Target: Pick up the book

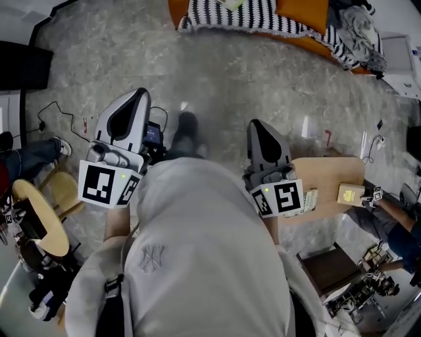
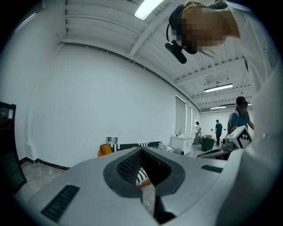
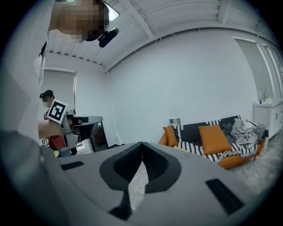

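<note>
In the head view I hold both grippers out over the grey stone floor, in front of my grey hoodie. My left gripper (image 1: 135,93) (image 2: 141,149) is shut, tips together, with nothing between them. My right gripper (image 1: 256,124) (image 3: 141,143) is also shut and empty. A small yellow book (image 1: 348,193) lies on a low wooden table (image 1: 325,172) just right of my right gripper. Neither gripper touches it. Neither gripper view shows the book.
An orange sofa (image 1: 263,16) (image 3: 212,141) with a striped blanket and cushions stands ahead. Another person's arm (image 1: 395,212) reaches to the wooden table from the right. A round wooden stool (image 1: 39,217) is at the left. Cables (image 1: 56,115) trail on the floor.
</note>
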`<state>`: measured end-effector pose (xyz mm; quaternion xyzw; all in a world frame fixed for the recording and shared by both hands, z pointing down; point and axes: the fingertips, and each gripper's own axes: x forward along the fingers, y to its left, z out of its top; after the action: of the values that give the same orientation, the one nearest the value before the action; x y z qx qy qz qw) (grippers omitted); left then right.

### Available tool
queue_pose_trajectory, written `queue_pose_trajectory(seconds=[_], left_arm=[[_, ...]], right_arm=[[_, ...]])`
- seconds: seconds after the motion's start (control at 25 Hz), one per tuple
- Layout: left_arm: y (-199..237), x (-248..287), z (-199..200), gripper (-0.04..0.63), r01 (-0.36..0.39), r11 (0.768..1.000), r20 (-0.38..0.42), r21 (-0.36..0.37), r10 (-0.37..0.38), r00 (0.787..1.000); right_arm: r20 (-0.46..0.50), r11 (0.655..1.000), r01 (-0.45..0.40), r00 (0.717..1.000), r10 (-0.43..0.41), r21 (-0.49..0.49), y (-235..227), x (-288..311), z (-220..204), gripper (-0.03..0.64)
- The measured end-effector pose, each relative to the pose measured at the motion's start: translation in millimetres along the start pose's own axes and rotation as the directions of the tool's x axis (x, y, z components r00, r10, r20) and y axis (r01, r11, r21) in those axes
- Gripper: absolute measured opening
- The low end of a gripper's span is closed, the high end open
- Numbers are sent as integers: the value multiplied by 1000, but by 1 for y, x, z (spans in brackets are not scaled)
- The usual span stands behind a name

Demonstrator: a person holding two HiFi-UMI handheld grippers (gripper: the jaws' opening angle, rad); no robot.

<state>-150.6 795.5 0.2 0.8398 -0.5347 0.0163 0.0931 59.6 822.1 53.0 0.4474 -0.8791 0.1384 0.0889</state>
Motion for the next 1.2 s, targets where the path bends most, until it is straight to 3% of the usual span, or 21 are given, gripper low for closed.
queue_pose_trajectory(seconds=[0.24,0.52,0.88,1.2], left_arm=[[44,53,22,9,56,998,17,20,-56,998],[82,95,28,9,61,998,24,3,-61,998],[86,119,18,9,66,998,-20,-17,-66,998],[83,175,30,9,33,999,-14,-9,-33,999]], right_arm=[[42,1000,25,999,-25,15,-18,68,34,17],[44,999,43,998,-45,30,-28,114,44,17],[17,998,42,999,-42,41,-44,139,44,17],[18,999,-29,999,29,39,-90,181,64,17]])
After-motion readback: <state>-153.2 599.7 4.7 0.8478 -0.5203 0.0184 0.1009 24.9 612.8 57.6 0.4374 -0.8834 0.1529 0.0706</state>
